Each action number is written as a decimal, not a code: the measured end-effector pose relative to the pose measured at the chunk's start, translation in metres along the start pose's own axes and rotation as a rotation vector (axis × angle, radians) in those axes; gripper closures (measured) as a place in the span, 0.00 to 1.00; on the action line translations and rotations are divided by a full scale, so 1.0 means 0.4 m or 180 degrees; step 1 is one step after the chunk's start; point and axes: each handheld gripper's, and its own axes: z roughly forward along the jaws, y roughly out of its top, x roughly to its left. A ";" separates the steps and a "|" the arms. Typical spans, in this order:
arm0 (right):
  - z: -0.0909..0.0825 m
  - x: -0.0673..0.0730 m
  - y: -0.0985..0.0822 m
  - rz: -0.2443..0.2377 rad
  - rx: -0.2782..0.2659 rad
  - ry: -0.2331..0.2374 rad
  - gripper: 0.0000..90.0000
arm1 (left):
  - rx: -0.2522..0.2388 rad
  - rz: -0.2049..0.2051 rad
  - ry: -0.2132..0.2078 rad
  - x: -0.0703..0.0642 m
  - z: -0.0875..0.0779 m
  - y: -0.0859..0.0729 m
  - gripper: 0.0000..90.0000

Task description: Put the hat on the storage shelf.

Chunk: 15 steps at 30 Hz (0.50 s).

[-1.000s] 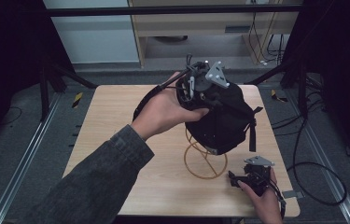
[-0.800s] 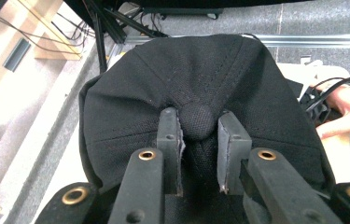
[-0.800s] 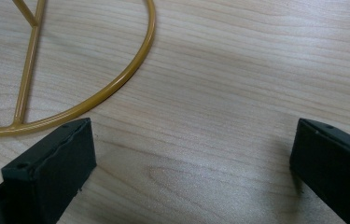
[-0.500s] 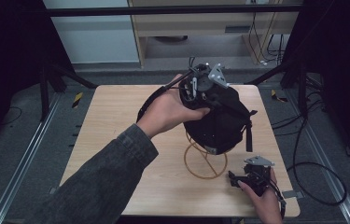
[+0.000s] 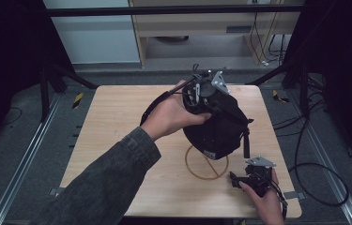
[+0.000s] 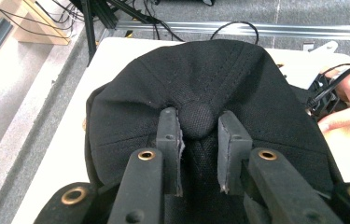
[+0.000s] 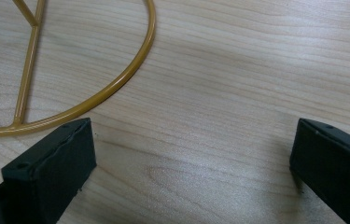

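A black cap (image 5: 217,129) hangs over the middle of the table, held by its crown. My left gripper (image 5: 201,99) is shut on it; in the left gripper view the pads (image 6: 169,135) pinch the cap's top button (image 6: 197,119) and the fabric (image 6: 219,70) around it. Below the cap stands a gold wire stand, its ring base (image 5: 197,171) flat on the wood. My right gripper (image 5: 242,180) rests low on the table at the front right, open, just beside the ring (image 7: 116,84). Nothing lies between its fingers (image 7: 51,163).
The wooden table (image 5: 117,126) has bare room on its left half. Metal rails and black frame legs flank it on the grey floor. A black cable (image 5: 314,173) trails off the right side from the right gripper.
The left hand has sunk a little with the cap, bringing it closer over the gold stand. The right gripper has stayed put.
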 end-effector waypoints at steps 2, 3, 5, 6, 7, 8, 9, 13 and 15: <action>0.000 0.000 0.000 0.0001 0.0000 0.0000 0.00 | 0.0004 -0.0004 -0.0003 0.001 0.001 -0.001 0.82; 0.000 0.000 0.000 0.0001 0.0000 0.0000 0.00 | 0.0003 -0.0015 -0.0010 0.002 0.004 -0.003 0.82; 0.000 0.000 0.000 0.0000 0.0000 0.0000 0.00 | 0.0008 -0.0025 -0.0026 0.003 0.009 -0.006 0.82; 0.000 0.000 0.000 0.0001 0.0000 -0.0001 0.00 | 0.0007 -0.0034 -0.0029 0.003 0.012 -0.008 0.82; 0.000 0.000 0.000 0.0000 0.0000 0.0000 0.00 | 0.0018 -0.0031 -0.0036 0.002 0.014 -0.009 0.82; 0.000 0.000 0.000 0.0001 0.0001 0.0000 0.00 | 0.0019 -0.0029 -0.0047 0.001 0.018 -0.011 0.82; 0.000 0.000 0.000 0.0000 0.0001 0.0000 0.00 | 0.0030 -0.0020 -0.0052 0.000 0.021 -0.012 0.82; 0.000 0.000 0.000 -0.0008 -0.0005 -0.0003 0.00 | 0.0024 -0.0024 -0.0059 -0.001 0.028 -0.016 0.81; 0.000 0.000 0.000 -0.0008 -0.0004 -0.0003 0.00 | 0.0041 -0.0023 -0.0058 -0.002 0.031 -0.017 0.81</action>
